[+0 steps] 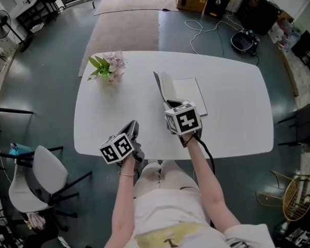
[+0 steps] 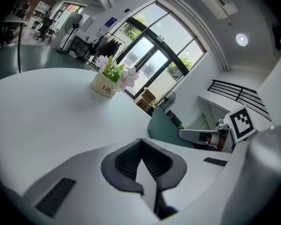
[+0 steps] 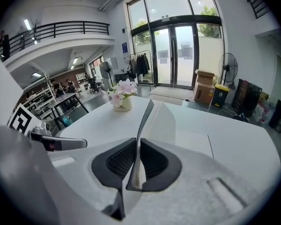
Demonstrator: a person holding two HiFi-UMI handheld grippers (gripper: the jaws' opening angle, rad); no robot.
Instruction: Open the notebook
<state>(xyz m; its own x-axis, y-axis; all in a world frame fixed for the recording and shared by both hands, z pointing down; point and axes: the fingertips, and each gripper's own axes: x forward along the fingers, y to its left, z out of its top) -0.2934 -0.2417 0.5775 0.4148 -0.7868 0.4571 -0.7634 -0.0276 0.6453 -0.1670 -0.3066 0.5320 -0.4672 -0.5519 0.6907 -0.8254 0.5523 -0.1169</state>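
The right gripper pinches the notebook cover at its six o'clock edge: thin, light, probably slippery. The left gripper, seven o'clock, is pressed together, empty.

A: Bench status?
B: White bench, rounded corners, plain top. Two items on it.
A: Where?
B: Flower pot at 10 o'clock from centre, near the far left corner, upright. Notebook just off centre toward 1 o'clock, well apart from the pot.
A: Notebook flat?
B: Page block flat on the bench. Cover lifted along the 9 o'clock edge, standing near upright.
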